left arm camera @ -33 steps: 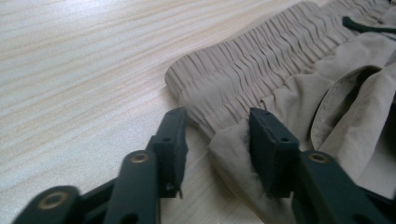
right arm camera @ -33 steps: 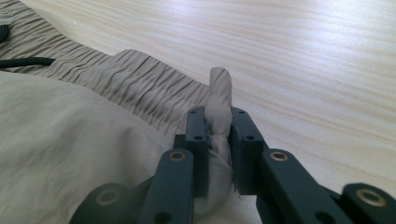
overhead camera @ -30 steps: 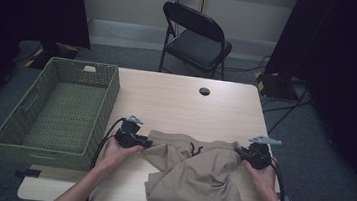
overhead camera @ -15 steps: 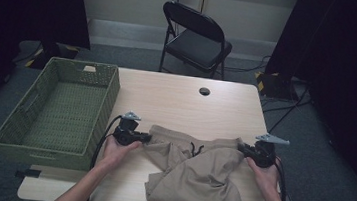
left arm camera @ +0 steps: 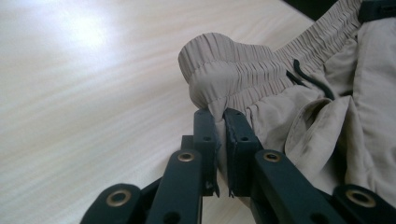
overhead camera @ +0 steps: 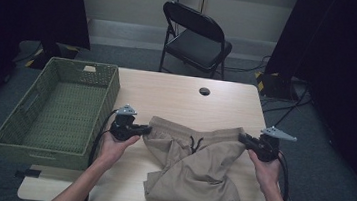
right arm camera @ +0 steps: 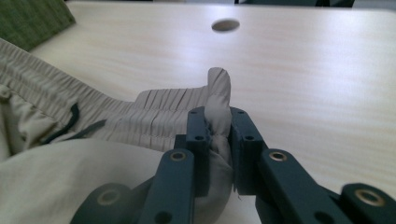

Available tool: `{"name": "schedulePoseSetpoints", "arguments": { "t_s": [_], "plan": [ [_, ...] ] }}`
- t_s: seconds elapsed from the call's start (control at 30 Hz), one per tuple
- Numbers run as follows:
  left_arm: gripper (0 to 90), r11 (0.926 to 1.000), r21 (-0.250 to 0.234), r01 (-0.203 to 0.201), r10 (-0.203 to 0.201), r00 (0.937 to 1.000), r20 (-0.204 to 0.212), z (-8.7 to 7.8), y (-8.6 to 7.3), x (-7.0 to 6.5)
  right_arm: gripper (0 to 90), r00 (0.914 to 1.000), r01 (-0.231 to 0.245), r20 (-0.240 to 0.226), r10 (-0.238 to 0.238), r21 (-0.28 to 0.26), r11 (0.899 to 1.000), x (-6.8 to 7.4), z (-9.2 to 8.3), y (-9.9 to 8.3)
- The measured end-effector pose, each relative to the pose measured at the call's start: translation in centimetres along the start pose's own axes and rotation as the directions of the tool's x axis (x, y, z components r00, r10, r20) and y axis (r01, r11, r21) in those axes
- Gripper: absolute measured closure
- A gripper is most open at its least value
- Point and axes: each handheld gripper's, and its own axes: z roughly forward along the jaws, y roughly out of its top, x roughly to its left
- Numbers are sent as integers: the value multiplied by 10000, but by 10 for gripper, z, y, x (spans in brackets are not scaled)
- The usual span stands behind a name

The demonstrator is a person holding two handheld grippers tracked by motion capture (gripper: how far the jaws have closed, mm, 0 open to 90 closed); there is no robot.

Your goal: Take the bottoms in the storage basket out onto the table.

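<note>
Your left gripper [overhead camera: 147, 130] is clenched on the left end of the shorts' [overhead camera: 194, 175] waistband [overhead camera: 195, 135]; its jaws have just been closing, and in the left gripper view a fold of the elastic band [left arm camera: 229, 70] is pinched between the pads. Your right gripper [overhead camera: 243, 138] is clenched on the opposite end of the same band, where the right gripper view shows a tuft of cloth [right arm camera: 217, 93] squeezed between the jaws and standing up above them.

The relation that matters: the waistband runs side to side across the table [overhead camera: 182, 96], stretched between your two grippers, so its long axis lies along the line joining them. Each gripper points inward toward the other, and neither is nearer the middle of the band. The legs of the shorts lie toward you, bunched on the near part of the table and drooping over its near edge. The basket [overhead camera: 55, 110] sits just beside your left hand [overhead camera: 114, 146], so the left side of the garment is the closer one to it; your right hand [overhead camera: 264, 170] is well apart from it.

Hard to read: the leg ends are crumpled under one another and cut off by the bottom of the high view, so you cannot tell how they are folded. Whether the band is lifted off the wood or touching it at mid-span is uncertain. The drawstring [overhead camera: 194, 143] shows as a dark loop at the centre
</note>
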Motion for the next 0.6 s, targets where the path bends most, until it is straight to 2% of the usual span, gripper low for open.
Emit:
{"name": "schedulePoseSetpoints", "arguments": {
  "t_s": [0.07,0.2,0.37,0.6],
  "plan": [
    [847,9999,-109,-78,77,9999,-87,-4,3,0,801,10000,25,-72,-27,-232,9997,4,-3,5],
    [848,9971,-746,-149,137,9998,-172,-17,13,-1,801,9998,128,-137,-135,-524,9985,11,-8,13],
    [849,9944,-998,-336,301,9989,-370,-30,21,-1,802,9994,231,-242,-252,-844,9962,18,-11,23],
    [849,9839,-1684,-603,504,9968,-622,-53,40,-4,802,9987,290,-360,-351,-1572,9871,26,-20,48]
  ]
}}
